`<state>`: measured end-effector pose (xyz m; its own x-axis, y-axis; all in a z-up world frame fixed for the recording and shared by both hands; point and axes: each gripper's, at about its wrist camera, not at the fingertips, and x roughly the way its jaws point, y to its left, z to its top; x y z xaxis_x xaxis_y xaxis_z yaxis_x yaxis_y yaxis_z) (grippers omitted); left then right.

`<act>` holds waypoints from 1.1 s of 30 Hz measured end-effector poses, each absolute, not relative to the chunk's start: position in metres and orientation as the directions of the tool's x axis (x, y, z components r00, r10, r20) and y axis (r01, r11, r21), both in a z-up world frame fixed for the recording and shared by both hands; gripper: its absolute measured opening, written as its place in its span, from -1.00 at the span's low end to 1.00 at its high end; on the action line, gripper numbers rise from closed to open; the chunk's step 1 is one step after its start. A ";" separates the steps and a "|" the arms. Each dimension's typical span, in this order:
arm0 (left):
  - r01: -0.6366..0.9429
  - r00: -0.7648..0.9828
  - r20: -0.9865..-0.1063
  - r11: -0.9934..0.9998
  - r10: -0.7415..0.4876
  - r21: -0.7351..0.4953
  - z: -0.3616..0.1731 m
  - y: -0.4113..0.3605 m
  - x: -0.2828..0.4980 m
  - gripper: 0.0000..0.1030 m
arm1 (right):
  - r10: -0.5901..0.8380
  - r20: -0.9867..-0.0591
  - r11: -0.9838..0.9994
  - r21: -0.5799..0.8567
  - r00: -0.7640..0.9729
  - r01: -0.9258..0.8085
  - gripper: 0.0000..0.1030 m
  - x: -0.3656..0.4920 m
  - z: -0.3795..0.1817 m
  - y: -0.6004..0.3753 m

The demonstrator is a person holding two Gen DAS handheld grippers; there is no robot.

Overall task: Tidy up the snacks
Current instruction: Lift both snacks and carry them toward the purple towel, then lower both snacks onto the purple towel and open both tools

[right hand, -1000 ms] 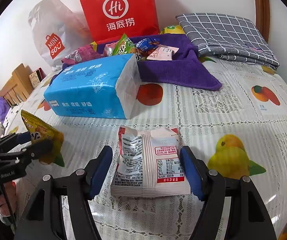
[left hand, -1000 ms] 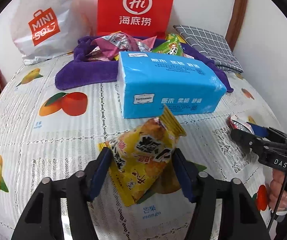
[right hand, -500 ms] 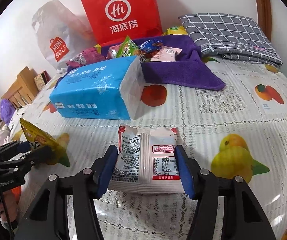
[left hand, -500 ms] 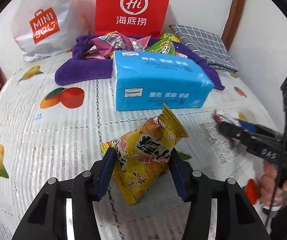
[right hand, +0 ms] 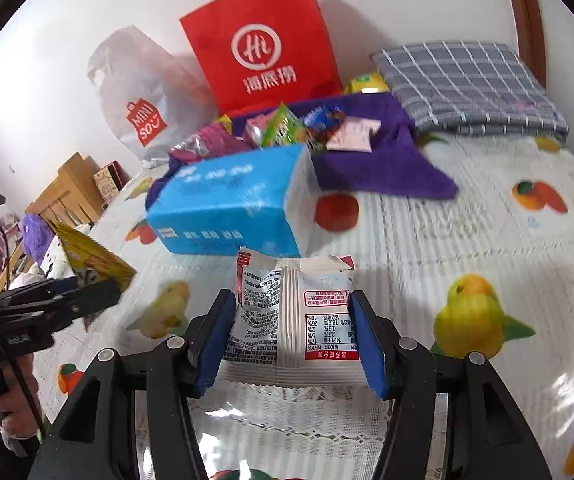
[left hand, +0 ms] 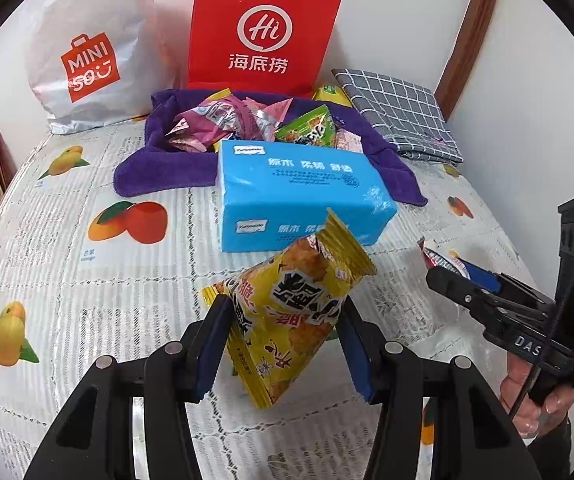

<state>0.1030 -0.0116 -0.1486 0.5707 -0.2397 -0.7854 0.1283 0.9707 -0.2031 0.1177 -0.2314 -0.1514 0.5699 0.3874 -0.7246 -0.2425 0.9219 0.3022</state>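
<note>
a: where are the two grippers?

b: the left gripper (left hand: 283,344) is low over the tablecloth (left hand: 87,280), its blue pads clamped on both sides of a yellow snack packet (left hand: 295,312). the packet is tilted, crimped top pointing up and to the right, and looks lifted off the cloth.

a: and the other?

b: the right gripper (right hand: 291,340) pinches a white snack packet (right hand: 295,320) between its pads, printed back facing the camera, red bordered nutrition panel upside down, top edge torn looking and curled. i cannot tell whether its lower edge touches the cloth. the left wrist view shows this gripper off to the right, with a hand (left hand: 535,396) wrapped round its handle.

a: room to move?

b: straight ahead of both sits a blue tissue pack (left hand: 303,196), near the packets but apart from them. behind it, touching its far side, a purple towel (left hand: 159,168) carries a heap of snacks (left hand: 247,124) in pink, green and blue wrappers. a red paper bag (left hand: 263,28) and a white minisou bag (left hand: 87,52) stand against the wall behind the towel; a grey checked cloth (right hand: 467,84) lies folded at the far right. bare cloth with fruit prints spreads left of the yellow packet and right of the white one.

a: the table edge?

b: it drops away on the left, with wooden furniture (right hand: 67,196) beyond it.
</note>
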 end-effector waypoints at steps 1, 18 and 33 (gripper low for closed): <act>0.129 0.567 -0.787 0.970 -0.243 -0.207 -0.148 -0.012 0.104 -0.02 | 0.389 -0.717 0.921 0.305 0.578 -0.242 0.12 0.118 -0.147 -0.232; 0.147 0.565 -0.785 0.967 -0.255 -0.209 -0.123 -0.016 0.128 -0.02 | 0.406 -0.671 0.914 0.276 0.621 -0.298 0.12 0.145 -0.087 -0.212; 0.126 0.595 -0.774 0.976 -0.216 -0.175 -0.097 0.002 0.194 -0.02 | 0.375 -0.683 0.926 0.253 0.627 -0.279 0.12 0.233 -0.066 -0.197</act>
